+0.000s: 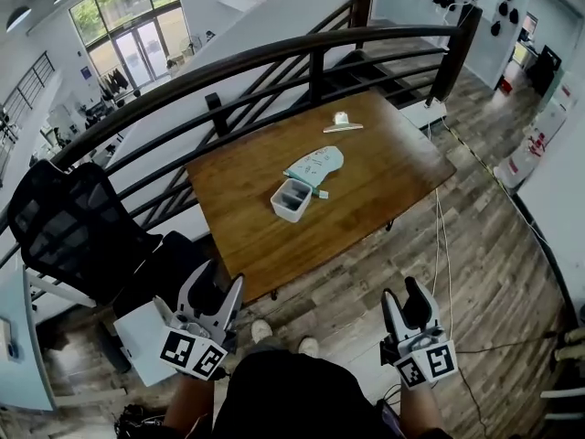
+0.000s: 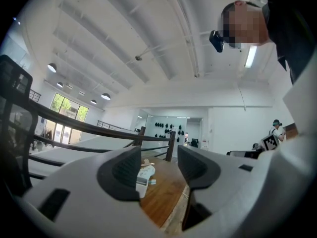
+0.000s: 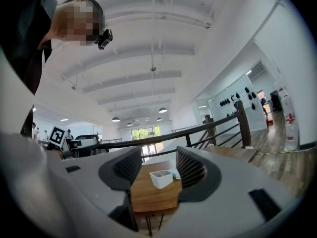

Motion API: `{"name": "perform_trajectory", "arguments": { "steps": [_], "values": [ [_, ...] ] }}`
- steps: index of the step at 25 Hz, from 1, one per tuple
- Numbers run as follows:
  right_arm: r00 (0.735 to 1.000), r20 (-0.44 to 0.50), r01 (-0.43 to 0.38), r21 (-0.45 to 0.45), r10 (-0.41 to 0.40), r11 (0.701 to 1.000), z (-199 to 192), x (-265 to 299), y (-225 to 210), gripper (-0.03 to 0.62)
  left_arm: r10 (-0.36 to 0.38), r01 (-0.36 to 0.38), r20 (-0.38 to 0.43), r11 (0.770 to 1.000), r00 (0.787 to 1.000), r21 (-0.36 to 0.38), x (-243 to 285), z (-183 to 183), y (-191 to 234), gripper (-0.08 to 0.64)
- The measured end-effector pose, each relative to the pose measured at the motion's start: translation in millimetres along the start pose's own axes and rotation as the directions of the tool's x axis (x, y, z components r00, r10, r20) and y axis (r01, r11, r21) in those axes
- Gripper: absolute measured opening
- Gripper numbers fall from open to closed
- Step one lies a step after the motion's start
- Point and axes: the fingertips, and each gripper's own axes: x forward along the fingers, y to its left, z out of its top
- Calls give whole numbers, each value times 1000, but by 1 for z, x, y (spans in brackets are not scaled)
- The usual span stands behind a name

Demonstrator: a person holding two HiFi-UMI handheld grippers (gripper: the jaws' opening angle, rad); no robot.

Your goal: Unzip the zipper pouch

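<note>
Wood-plank flooring surrounds a brown wooden table whose far edge is set against a dark metal railing. To the left of the table stands a black mesh chair, and a thin cable trails over the floor on its right side. The zipper pouch, pale mint with a light pattern, lies flat near the middle of the tabletop. Its long axis runs diagonally from near-left to far-right. Just on its near side, and seemingly touching it, sits a small white bin, which lies between the pouch and the person. In the right gripper view the bin hides most of the pouch. A small white object rests well apart by the far edge. The left gripper and the right gripper are both over the floor, well short of the table's near edge and level with each other. Each points toward the table with its jaws spread wide and nothing between them. The person's shoes show on the planks between the two grippers
</note>
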Motion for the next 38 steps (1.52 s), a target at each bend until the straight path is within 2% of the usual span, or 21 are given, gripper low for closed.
{"name": "perform_trajectory", "arguments": {
  "steps": [4,8,19,25,31,38],
  "values": [
    [999,-21,-41,4,41,999,-6,33,9,215,10,-11,-19,1000,1000,-15,7,-10,21,239],
    [997,-37,-76,-36,74,996,-5,73,27,209,18,-19,-16,999,1000,-28,18,-4,57,238],
    [997,-37,-74,-44,72,996,-7,180,56,194,-29,29,0,999,1000,-34,61,19,154,235],
    [997,-64,-47,-68,43,997,-23,211,67,184,-41,41,-15,998,999,-55,69,12,194,232],
    [993,-120,-7,-66,-1,998,-39,221,56,178,-63,59,-42,995,997,-84,83,2,203,225],
    [974,-228,-20,-87,0,996,-65,240,25,175,-79,73,-62,993,995,-91,105,-4,194,225]
  ]
}}
